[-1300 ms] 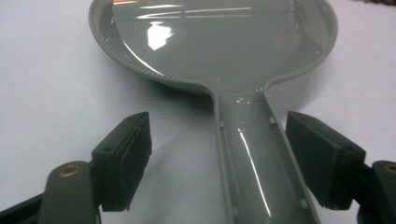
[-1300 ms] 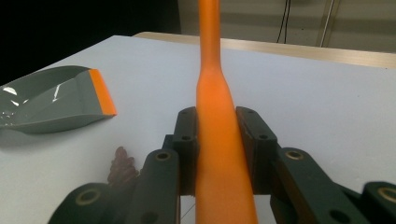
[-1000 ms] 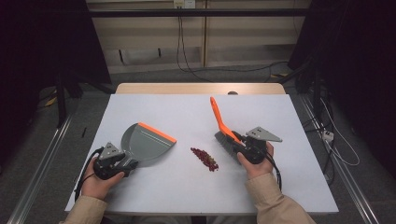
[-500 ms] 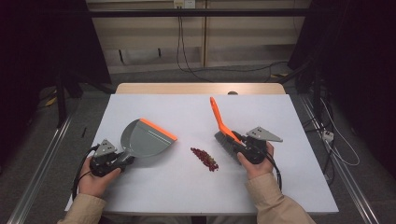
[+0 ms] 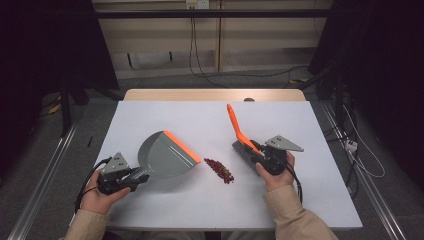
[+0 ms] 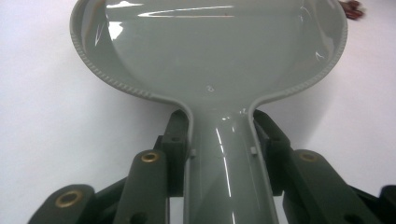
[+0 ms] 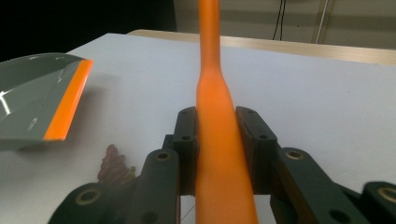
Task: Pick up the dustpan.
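Dustpan (image 5: 165, 155) clamped by handle in left tool (image 5: 131, 181); brush (image 5: 240, 135) clamped in right tool (image 5: 256, 159). Red crumbs (image 5: 220, 170) unswept on desk (image 5: 200, 120), between them; sweeping not yet begun.

You have a grey plastic dustpan with an orange lip (image 5: 167, 153) toward the table's left front, an orange-handled brush (image 5: 239, 131) at right, and small dark red scraps (image 5: 220, 170) between them.
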A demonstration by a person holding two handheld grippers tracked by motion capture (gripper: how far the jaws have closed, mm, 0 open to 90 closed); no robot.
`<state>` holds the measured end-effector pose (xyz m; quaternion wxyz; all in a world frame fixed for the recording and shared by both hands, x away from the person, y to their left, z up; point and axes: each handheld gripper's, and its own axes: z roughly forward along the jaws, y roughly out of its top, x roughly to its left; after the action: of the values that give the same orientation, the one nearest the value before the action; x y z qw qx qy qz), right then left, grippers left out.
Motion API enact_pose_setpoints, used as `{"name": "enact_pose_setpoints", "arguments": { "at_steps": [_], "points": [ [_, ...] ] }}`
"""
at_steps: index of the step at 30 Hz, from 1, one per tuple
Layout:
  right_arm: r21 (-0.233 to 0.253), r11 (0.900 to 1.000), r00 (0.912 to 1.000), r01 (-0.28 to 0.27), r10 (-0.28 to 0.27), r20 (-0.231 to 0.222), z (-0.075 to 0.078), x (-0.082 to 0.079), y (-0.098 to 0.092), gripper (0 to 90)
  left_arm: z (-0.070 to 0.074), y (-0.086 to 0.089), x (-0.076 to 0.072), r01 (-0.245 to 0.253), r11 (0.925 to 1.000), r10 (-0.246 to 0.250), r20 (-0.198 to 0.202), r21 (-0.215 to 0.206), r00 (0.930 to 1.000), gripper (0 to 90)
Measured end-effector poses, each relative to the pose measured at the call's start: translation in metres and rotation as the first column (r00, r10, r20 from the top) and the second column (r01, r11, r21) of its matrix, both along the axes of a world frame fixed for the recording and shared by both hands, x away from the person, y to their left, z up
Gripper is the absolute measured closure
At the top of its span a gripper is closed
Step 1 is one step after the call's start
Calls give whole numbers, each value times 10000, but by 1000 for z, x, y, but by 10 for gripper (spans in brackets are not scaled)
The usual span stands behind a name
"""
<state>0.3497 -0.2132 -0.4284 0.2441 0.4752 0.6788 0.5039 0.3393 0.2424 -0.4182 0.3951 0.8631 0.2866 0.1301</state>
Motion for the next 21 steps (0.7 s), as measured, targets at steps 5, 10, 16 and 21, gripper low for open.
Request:
{"name": "enact_pose_setpoints", "arguments": {
  "at_steps": [5, 10, 16, 21],
  "points": [
    [-64, 9999, 9999, 116, -117, -53, -1, 0, -2, 714, 1, -7, -5, 491, 9987, -490, -53, 134, 9988, 636],
    [-106, 9999, 9999, 131, -132, -81, -2, 0, -2, 714, -3, -14, -10, 910, 9957, -906, -203, 199, 9957, 636],
    [-347, 9994, 9999, 54, -58, -105, -4, -1, 3, 713, -8, -19, -13, 1246, 9917, -1227, -530, 325, 9910, 636],
    [-487, 9988, 9999, -8, 1, -141, -6, -2, 6, 713, -10, -23, -14, 1408, 9892, -1381, -633, 408, 9884, 635]
  ]
}}
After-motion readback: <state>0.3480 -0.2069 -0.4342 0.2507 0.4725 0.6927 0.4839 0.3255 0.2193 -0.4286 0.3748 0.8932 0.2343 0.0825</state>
